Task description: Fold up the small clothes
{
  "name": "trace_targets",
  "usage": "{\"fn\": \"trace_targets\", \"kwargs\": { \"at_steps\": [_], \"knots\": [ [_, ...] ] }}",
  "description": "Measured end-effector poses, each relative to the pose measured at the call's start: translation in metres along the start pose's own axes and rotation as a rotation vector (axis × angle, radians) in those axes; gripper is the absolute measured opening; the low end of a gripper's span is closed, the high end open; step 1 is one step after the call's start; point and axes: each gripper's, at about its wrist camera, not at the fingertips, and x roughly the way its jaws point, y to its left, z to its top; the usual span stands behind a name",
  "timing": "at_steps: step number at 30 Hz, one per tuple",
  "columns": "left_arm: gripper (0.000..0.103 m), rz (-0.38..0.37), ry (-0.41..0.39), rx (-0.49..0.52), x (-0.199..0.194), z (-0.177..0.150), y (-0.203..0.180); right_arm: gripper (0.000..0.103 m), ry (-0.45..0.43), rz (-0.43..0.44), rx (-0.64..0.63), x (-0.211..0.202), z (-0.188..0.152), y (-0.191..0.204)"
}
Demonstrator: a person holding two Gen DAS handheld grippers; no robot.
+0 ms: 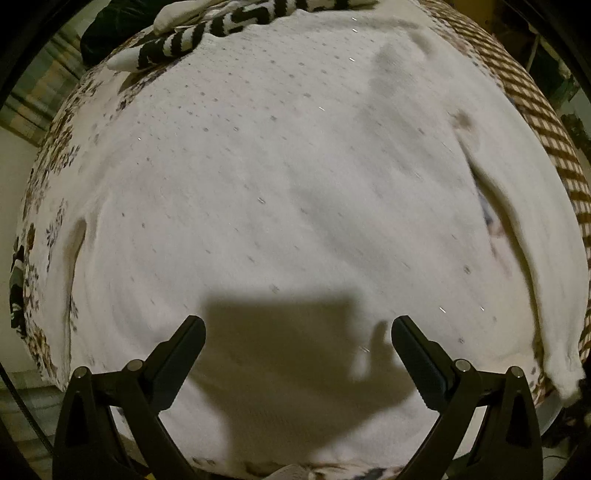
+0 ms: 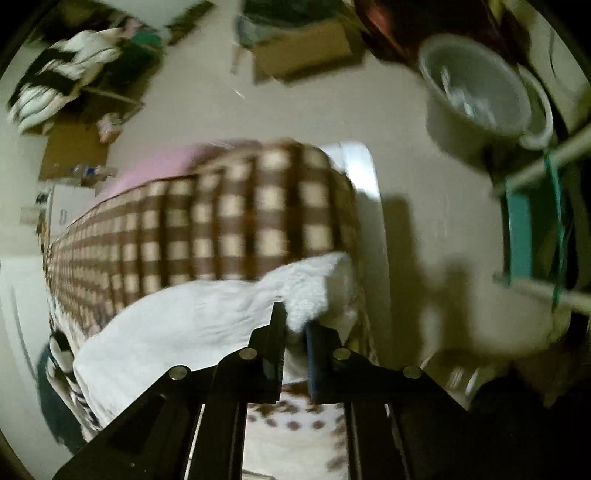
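Left wrist view: the left tool (image 1: 298, 334) points steeply down with its two black fingers (image 1: 177, 365) spread wide, nothing between them. Beneath and ahead of it a white knitted garment with small grey flecks (image 1: 280, 192) lies spread flat, its long sleeve (image 1: 517, 206) running down the right side. To the left of the tool a floral-printed sheet (image 1: 51, 192) shows past the garment's edge. Far ahead of the tool lies a black-and-white patterned knit piece (image 1: 207, 33); to the right, a brown-and-cream checked cloth (image 1: 535, 122) borders the sleeve.

Right wrist view: the right tool (image 2: 295, 325) has its fingers (image 2: 275, 350) pressed nearly together, pinching the white sleeve end (image 2: 314, 291) at a corner of the bed. The white fabric trails leftward from the tool over the checked cloth (image 2: 221, 229). Ahead and to the right of the tool stands a blurred pale bucket (image 2: 472, 96) on the pale floor (image 2: 406, 155).
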Motion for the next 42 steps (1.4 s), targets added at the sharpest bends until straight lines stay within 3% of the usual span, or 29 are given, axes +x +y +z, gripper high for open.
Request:
{"fn": "trace_targets", "kwargs": {
  "at_steps": [3, 6, 12, 16, 21, 25, 30, 37, 40, 41, 42],
  "knots": [
    [0.103, -0.001, -0.023, -0.019, 0.000, 0.012, 0.024, 0.008, -0.076, -0.003, -0.160, -0.033, -0.018, 0.050],
    [0.103, -0.001, -0.049, -0.055, -0.001, 0.024, 0.050, 0.008, -0.126, 0.005, -0.334, -0.065, -0.028, 0.131],
    [0.103, 0.027, -0.094, -0.157, 0.004, 0.049, 0.120, 0.008, -0.163, 0.114, -0.722, -0.091, -0.122, 0.317],
    [0.103, 0.057, -0.109, -0.278, 0.013, 0.062, 0.189, 0.008, -0.131, 0.213, -0.976, -0.072, -0.235, 0.443],
    [0.103, 0.108, -0.087, -0.446, 0.031, 0.049, 0.271, 0.007, 0.004, 0.244, -1.292, -0.012, -0.414, 0.530],
    [0.103, 0.131, -0.044, -0.544, 0.046, 0.030, 0.318, 0.007, 0.094, 0.190, -1.532, 0.041, -0.552, 0.538],
    [0.103, 0.146, -0.001, -0.631, 0.063, 0.003, 0.362, 0.007, 0.161, 0.120, -1.696, 0.082, -0.639, 0.502],
    [0.103, 0.141, 0.016, -0.718, 0.072, -0.021, 0.388, 0.007, 0.209, 0.056, -1.819, 0.104, -0.678, 0.473],
    [0.103, 0.103, 0.008, -0.768, 0.068, -0.035, 0.397, 0.010, 0.283, 0.090, -1.761, 0.094, -0.658, 0.470],
    [0.103, 0.087, 0.005, -0.789, 0.067, -0.041, 0.400, 0.016, 0.330, 0.120, -1.722, 0.086, -0.643, 0.470],
    [0.103, 0.062, 0.005, -0.818, 0.066, -0.048, 0.404, 0.040, 0.363, 0.145, -1.682, 0.078, -0.627, 0.468]
  ]
}}
